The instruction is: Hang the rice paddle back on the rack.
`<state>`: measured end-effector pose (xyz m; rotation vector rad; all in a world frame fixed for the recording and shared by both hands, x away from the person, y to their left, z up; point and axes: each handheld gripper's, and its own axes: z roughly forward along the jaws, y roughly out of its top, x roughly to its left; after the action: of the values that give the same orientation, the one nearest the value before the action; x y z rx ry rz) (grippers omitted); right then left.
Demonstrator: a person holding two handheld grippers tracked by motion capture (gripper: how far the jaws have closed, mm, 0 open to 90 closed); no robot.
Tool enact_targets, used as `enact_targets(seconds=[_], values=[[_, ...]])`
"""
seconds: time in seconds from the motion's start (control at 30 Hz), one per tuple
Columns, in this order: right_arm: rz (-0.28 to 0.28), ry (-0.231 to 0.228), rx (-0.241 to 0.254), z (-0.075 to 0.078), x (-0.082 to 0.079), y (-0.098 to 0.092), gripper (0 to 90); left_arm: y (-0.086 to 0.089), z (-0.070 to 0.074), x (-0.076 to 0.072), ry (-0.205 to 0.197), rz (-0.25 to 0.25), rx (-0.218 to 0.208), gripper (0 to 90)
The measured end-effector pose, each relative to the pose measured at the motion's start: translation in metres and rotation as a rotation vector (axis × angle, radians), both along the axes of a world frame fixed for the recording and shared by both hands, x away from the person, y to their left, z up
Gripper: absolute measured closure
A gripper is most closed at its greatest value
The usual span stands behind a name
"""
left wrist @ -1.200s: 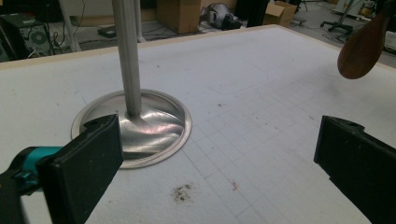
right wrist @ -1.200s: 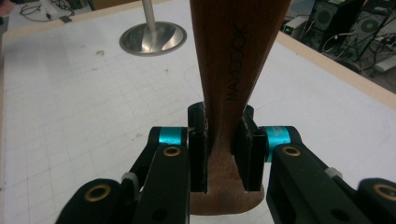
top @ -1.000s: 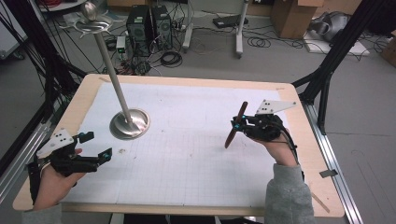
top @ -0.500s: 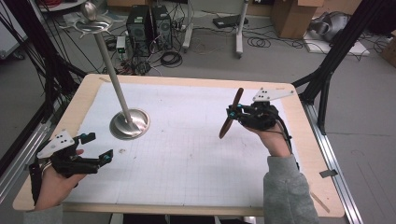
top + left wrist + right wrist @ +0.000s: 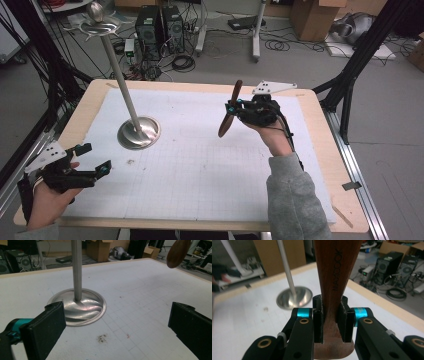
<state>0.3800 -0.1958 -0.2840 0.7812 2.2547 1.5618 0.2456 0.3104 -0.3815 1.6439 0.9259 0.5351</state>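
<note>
Open mat, one obstacle
The metal stand (image 5: 135, 125) rises at the table's (image 5: 90, 105) left-centre; the white mat (image 5: 200, 170) around it lies bare and passable.

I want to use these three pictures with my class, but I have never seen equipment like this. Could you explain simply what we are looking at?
A person sits at a table holding a hand-held gripper in each hand. One picture looks down from above; the other two come from cameras riding on each gripper. On the white surface stands a metal stand, a pole rising from a round base. The right hand-held gripper is clamped on a wooden utensil, lifted above the table; its stamped handle shows in the right gripper view. The left hand-held gripper is open and holds nothing.
</note>
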Motion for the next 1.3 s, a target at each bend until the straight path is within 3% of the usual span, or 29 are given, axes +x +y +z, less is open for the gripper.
enact_targets(seconds=[0.23, 0.57, 1.03, 1.3], values=[[-0.012, -0.014, -0.025, 0.009, 0.007, 0.015, 77.2, 0.004, 0.0, -0.006, 0.0, 0.016, 0.001, 1.8], [0.013, -0.025, -0.03, 0.016, 0.013, 0.044, 77.2, 0.006, -0.001, -0.01, 0.001, 0.027, 0.001, 1.8], [0.011, -0.073, -0.051, 0.035, 0.013, 0.08, 77.2, 0.003, 0.0, -0.011, 0.0, 0.018, 0.003, 1.7], [0.051, -0.098, -0.062, 0.047, 0.01, 0.097, 77.2, 0.003, 0.001, -0.012, -0.005, 0.016, 0.001, 1.8]])
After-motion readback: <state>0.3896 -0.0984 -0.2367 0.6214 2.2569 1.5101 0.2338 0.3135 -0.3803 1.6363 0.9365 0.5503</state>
